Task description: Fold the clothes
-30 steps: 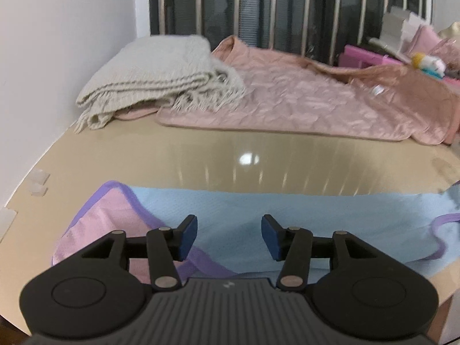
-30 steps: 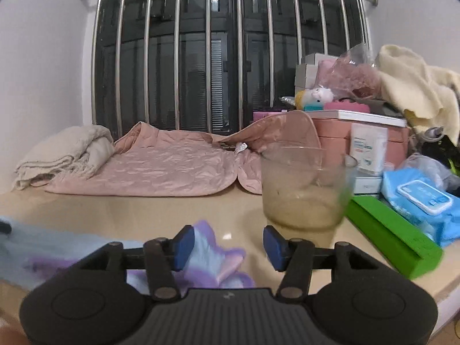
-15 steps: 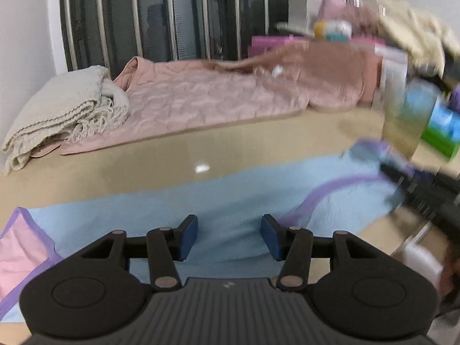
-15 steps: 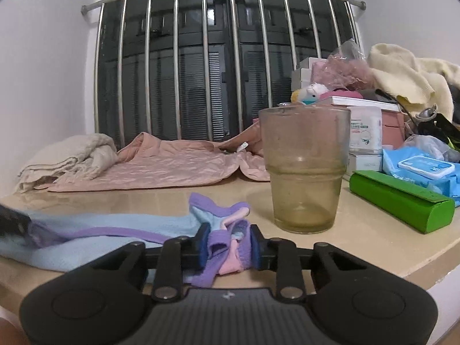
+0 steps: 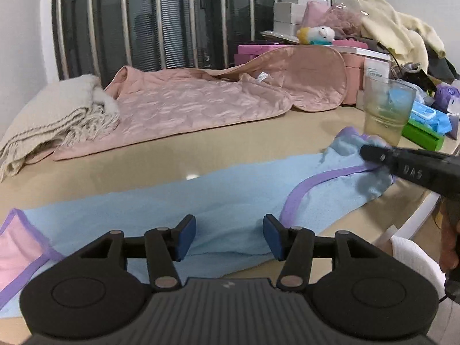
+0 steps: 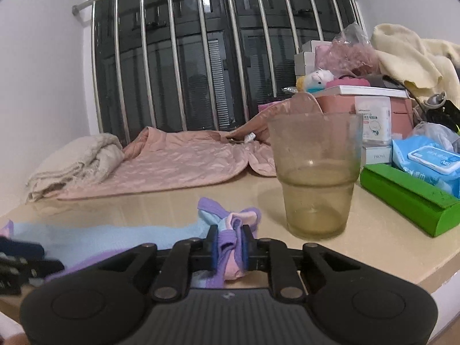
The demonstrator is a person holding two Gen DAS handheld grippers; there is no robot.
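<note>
Two grippers work over a light blue garment point(image 5: 178, 201) that lies stretched across the beige tabletop point(image 5: 161, 158), in front of a quilted pink blanket point(image 5: 184, 103). The left gripper point(image 5: 229, 237) hovers over the middle of the garment with its blue-padded jaws spread wide and nothing between them. The right gripper point(image 6: 229, 247) is clamped on the end of the garment nearest a clear plastic cup point(image 6: 314, 172), and a bunch of purple trim and pink lining sticks out between the closed jaws. In the left wrist view that gripper shows only as a dark, blurred bar crossing the cloth just beside the cup, so its jaws cannot be made out there. The far end of the garment from the cup, with its pink inner side and purple edging, runs out of the left wrist frame at the lower left corner. In the right wrist view the left gripper is a blurred dark shape at the frame edge. Beyond the cup sit a green box point(image 6: 408, 192) and a blue wipes pack point(image 6: 425, 158), partly cut off. A folded cream knit throw point(image 5: 49, 120) rests on the blanket's edge farthest from the cup.
</note>
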